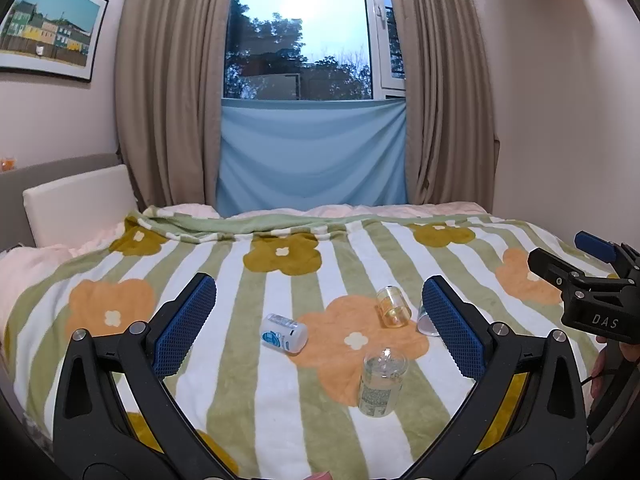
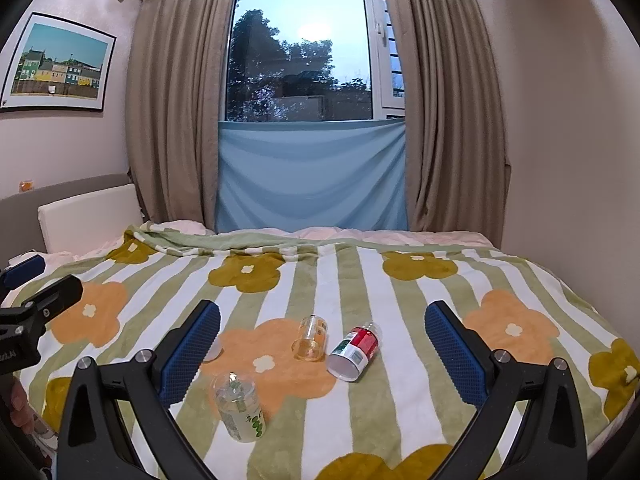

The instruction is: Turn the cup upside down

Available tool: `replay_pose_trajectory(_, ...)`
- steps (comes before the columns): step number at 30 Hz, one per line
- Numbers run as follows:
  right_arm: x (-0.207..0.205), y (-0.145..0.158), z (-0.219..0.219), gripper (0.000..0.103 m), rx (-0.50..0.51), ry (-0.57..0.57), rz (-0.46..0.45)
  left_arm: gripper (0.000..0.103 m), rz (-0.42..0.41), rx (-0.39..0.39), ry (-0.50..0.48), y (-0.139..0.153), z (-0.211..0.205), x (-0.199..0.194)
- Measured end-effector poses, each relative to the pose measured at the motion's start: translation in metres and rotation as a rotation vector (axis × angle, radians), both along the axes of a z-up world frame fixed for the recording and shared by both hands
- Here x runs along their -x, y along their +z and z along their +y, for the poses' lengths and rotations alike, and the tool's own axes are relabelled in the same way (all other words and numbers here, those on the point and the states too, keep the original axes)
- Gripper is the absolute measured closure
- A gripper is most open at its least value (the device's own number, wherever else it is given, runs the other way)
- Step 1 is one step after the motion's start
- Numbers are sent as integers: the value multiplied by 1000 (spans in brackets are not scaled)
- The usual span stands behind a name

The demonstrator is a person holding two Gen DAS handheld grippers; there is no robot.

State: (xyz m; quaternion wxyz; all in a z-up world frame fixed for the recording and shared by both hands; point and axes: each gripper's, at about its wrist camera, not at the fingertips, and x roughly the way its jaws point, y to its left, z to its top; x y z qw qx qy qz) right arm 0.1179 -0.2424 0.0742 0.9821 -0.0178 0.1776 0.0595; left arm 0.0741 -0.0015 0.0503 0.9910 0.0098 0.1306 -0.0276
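Observation:
Several small plastic cups lie on their sides on a flowered, striped blanket. In the left wrist view a clear cup with a printed label lies nearest, a yellowish clear cup behind it, a white-and-blue cup to the left, and one cup is half hidden by my right finger. In the right wrist view I see the green-labelled clear cup, the yellowish cup and a red-and-white cup. My left gripper and right gripper are both open and empty above the blanket.
The bed fills the lower view; a white headboard cushion is at the left. Beige curtains, a window and a blue cloth stand behind the bed. A wall rises at the right. The other gripper shows at the right edge.

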Motion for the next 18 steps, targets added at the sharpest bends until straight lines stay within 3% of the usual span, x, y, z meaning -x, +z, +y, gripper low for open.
replay_pose_trajectory(18, -1, 0, -3, 1, -1, -3, -1, 0, -7, -3, 12, 2, 3, -1)
